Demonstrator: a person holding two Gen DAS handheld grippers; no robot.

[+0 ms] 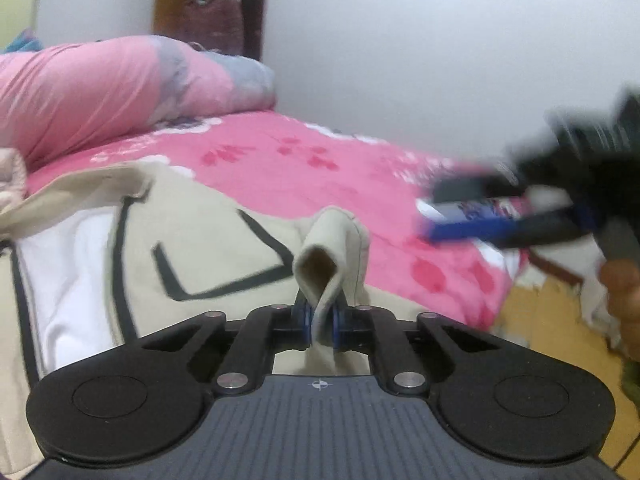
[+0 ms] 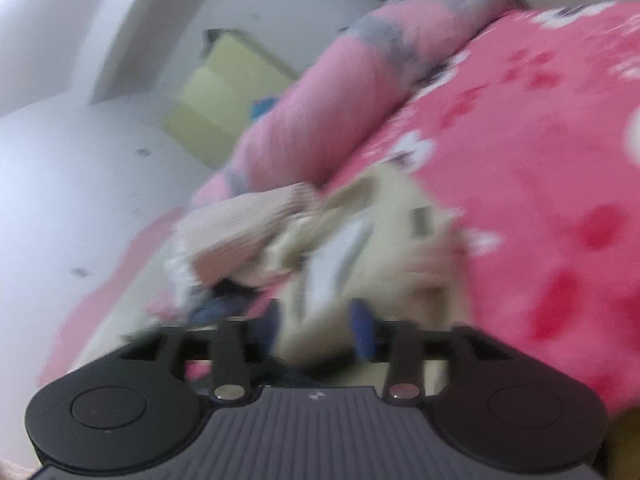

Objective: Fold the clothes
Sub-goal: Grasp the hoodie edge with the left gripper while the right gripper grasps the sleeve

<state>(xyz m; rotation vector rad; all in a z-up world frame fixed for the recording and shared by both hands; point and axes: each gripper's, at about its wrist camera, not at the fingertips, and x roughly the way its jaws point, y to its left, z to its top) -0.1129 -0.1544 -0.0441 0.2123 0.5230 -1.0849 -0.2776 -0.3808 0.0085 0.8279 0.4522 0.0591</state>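
Pinching a raised fold of the cream garment (image 1: 200,240), your left gripper (image 1: 321,320) has its blue pads pressed together on the cloth, which stands up in a loop just ahead of them. That garment lies spread over the pink floral bedsheet (image 1: 304,168), bold black lines printed across it; they may be letters, but you cannot read them. Your right gripper (image 2: 316,328) hangs over the same cream cloth, blue fingers spread apart, everything blurred. A rolled pink quilt (image 1: 100,88) rests along the bed's far side.
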